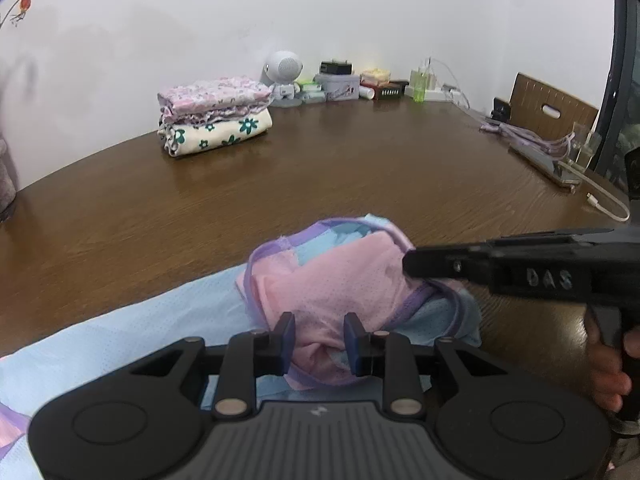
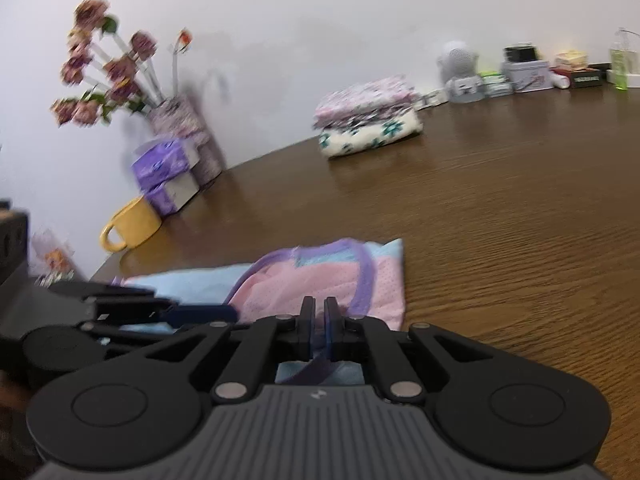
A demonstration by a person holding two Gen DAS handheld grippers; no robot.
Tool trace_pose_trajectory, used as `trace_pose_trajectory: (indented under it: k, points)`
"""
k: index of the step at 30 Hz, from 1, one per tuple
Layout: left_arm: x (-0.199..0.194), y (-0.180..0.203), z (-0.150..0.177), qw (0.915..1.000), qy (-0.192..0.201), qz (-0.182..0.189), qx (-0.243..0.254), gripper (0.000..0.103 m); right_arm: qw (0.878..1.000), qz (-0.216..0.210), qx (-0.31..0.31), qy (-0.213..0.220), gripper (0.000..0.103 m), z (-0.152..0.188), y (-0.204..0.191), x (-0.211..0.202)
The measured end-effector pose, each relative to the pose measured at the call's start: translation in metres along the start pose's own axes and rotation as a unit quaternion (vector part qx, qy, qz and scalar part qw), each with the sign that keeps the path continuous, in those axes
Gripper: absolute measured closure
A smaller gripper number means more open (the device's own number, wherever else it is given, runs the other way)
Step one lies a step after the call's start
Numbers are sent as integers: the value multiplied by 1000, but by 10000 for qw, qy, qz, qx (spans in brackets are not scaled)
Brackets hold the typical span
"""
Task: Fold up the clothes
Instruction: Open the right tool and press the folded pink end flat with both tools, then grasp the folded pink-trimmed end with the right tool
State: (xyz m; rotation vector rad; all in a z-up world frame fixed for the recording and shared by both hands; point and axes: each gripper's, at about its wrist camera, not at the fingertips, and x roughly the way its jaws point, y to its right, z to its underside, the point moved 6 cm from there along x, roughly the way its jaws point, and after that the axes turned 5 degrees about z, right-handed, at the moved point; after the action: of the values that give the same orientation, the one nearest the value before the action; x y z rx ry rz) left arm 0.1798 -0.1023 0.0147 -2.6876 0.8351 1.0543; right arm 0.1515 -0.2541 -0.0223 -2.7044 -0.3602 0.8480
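A pink, light-blue and purple-trimmed mesh garment (image 1: 340, 280) lies bunched near the front edge of the brown wooden table (image 1: 360, 168). My left gripper (image 1: 320, 340) is shut on a thick pink fold of it, with cloth filling the gap between the fingers. The right gripper (image 1: 408, 264) comes in from the right and meets the garment's upper edge. In the right wrist view the right gripper (image 2: 319, 320) has its fingers almost together, pinching the purple trim of the garment (image 2: 280, 292). The left gripper (image 2: 232, 314) shows at the left, low over the blue cloth.
A stack of folded floral clothes (image 1: 216, 116) (image 2: 368, 120) sits far back by the wall. A yellow mug (image 2: 132, 224), tissue packs (image 2: 164, 164) and a flower vase (image 2: 180, 120) stand at the left. Small boxes (image 1: 336, 80), hangers (image 1: 532, 140) and a white cable (image 1: 608, 204) line the back and right.
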Motion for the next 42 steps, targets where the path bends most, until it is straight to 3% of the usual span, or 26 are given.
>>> trace_pose_trajectory:
  k: [3,4,6,8,9,10,13,23,28,33,37,39,42]
  points:
    - [-2,-2,-2,10000,61,6,-27,78,9996,207,161,115,87,-8,12,-1]
    - [-1,-3,-1,10000,52,4,-33,78,9995,239,201,91,80,-10,15,1]
    - [1,-5,0,10000,36,0,-47,78,9991,277,319,-77,77,-10,20,9]
    - [3,-7,1,10000,19,-5,-60,78,9986,277,404,-192,78,-9,23,16]
    - [4,-8,2,10000,10,-7,-67,78,9986,274,393,-204,84,-10,23,17]
    - [5,-9,2,10000,2,-9,-74,78,9987,266,373,-209,96,-10,22,19]
    - [8,-13,4,9999,-21,-6,-100,78,9993,261,191,-162,99,-12,14,18]
    - [7,-15,11,9999,43,52,-127,77,9977,387,-541,-116,99,-11,-20,18]
    - [7,-16,11,9997,79,105,-190,74,9978,389,-329,-425,94,-4,-14,30]
    - [7,-18,12,9995,106,148,-258,73,9998,168,102,-83,82,-8,-4,8]
    - [6,-17,13,9994,132,147,-266,72,9994,175,258,163,84,-13,7,-10]
    - [6,-17,13,9995,144,139,-261,72,9995,246,159,97,93,-13,9,-8]
    - [5,-17,14,9994,168,124,-270,71,9996,240,23,-142,94,-4,5,3]
